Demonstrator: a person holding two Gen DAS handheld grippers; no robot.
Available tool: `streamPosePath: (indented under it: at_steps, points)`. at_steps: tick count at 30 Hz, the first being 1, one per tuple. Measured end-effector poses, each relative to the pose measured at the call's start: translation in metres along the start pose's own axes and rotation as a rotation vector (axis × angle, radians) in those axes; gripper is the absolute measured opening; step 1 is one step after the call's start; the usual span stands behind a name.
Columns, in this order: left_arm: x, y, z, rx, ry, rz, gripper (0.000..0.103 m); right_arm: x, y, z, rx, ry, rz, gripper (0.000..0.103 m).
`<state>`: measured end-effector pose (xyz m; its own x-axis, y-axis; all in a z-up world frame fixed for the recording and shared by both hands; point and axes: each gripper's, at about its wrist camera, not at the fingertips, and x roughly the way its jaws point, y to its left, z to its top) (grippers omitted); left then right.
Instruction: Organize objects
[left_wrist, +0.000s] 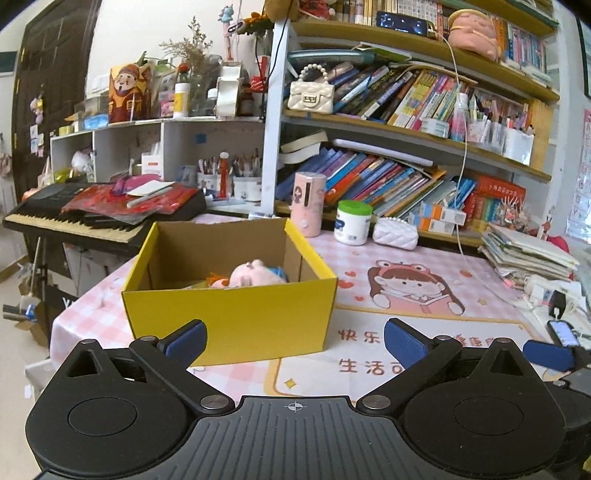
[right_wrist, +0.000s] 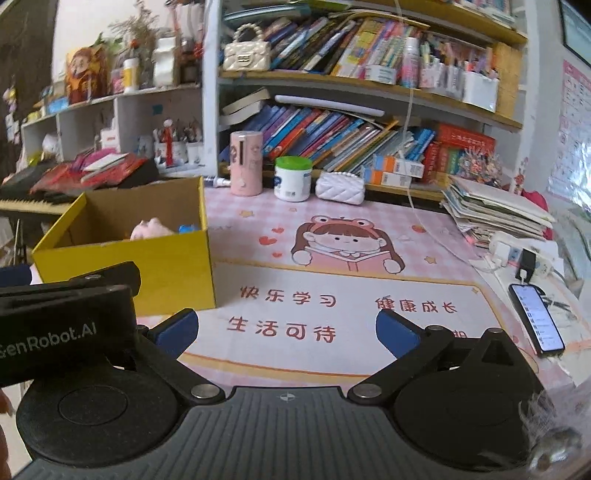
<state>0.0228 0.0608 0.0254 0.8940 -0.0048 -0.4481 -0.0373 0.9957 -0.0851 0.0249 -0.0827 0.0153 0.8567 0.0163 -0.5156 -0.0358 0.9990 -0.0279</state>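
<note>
While both claws are hanging over the near edge of the desk, neither is carrying anything: the left gripper (left_wrist: 294, 338) is standing with its blue pads wide apart over the mat, and the right gripper (right_wrist: 286, 328) is likewise spread wide, nothing between its fingers. Just beyond the left gripper, the yellow box (left_wrist: 229, 314) is sitting on the pink desk mat (left_wrist: 424, 295), toward the near left of the table, with its top open. Inside it a pink plush toy (left_wrist: 255, 273) is lying against the right inner wall, with something orange and something blue tucked beside it. To the near right a phone (right_wrist: 535, 321) is resting at the mat's edge. Farther back, along the foot of the bookshelf, a pink cylinder (left_wrist: 307, 203), a white jar with a green lid (left_wrist: 352, 221) and a white quilted pouch (left_wrist: 395, 232) are standing in a row. The sorting appears to be between picks, some items already boxed. The next move is probably calling for a long reach to the far row, pads closing squarely on one upright item without toppling its neighbours.
</note>
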Motion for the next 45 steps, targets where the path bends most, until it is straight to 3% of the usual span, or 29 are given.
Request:
streamPosePath:
  at_steps: [4,13,22,45]
  points:
    - [0.001,-0.009,-0.004,0.035,-0.003,-0.003,0.103,-0.002,-0.006,-0.006,0.025,0.003,-0.007,0.103]
    - [0.014,-0.039,-0.017,0.064,0.079,-0.019,0.103,0.008,-0.028,-0.02,0.034,0.088,-0.052,0.103]
    - [0.019,-0.055,-0.022,0.066,0.121,-0.054,0.103,0.009,-0.047,-0.025,0.048,0.118,-0.084,0.103]
    - [0.012,-0.061,-0.027,0.06,0.152,-0.039,0.103,-0.001,-0.05,-0.032,0.042,0.127,-0.069,0.103]
